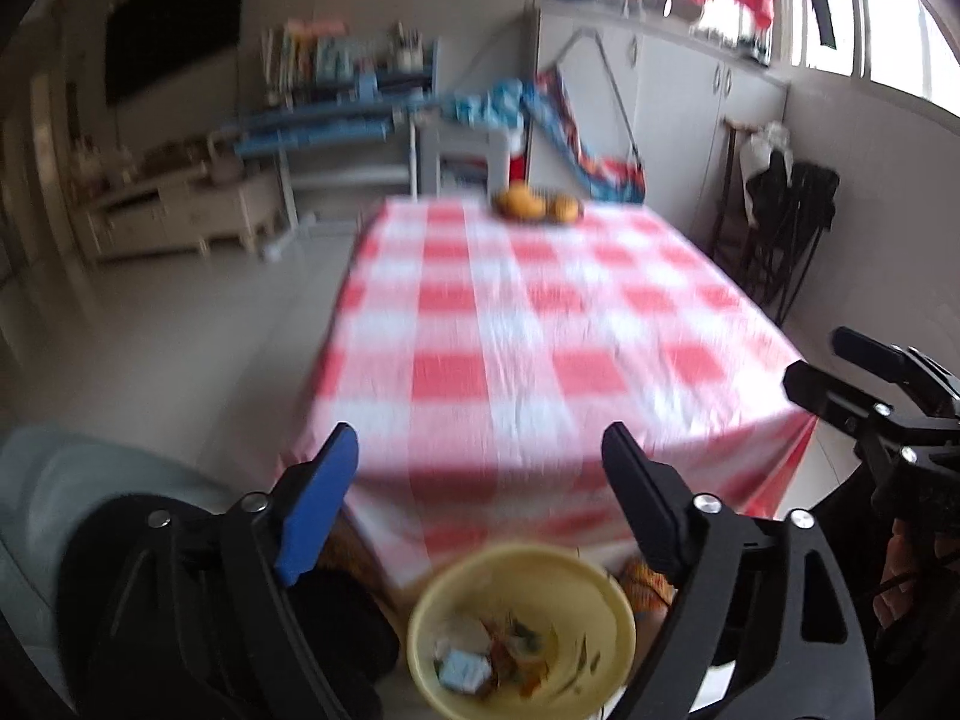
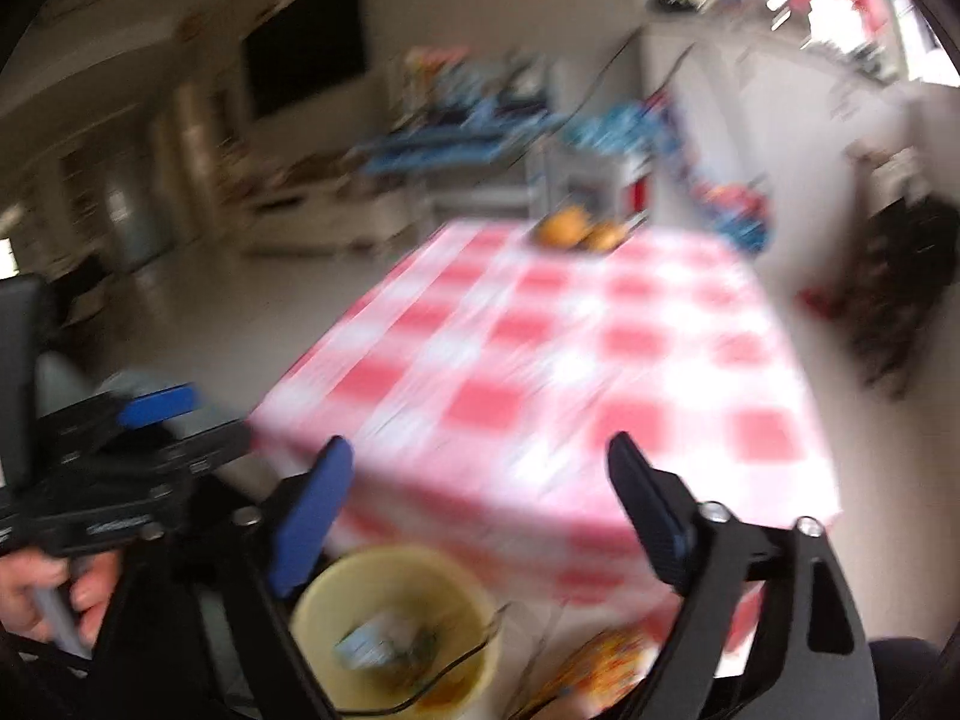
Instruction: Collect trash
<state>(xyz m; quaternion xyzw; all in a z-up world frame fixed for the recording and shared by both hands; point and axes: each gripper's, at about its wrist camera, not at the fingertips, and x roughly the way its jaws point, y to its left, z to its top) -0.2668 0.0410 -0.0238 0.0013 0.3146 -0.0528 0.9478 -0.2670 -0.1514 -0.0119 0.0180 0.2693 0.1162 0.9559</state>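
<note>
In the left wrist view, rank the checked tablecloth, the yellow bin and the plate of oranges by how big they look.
1. Checked tablecloth, by far the largest.
2. Yellow bin, though it sits nearest the camera, which inflates it.
3. Plate of oranges, smallest, at the table's far end.

Creased checked cloth; smooth yellow plastic bin.

A bin sits on the floor just before the near edge of the surface, with trash lying in it. A plate of fruit rests at the surface's far edge. Shelves stand behind, to the left.
</note>
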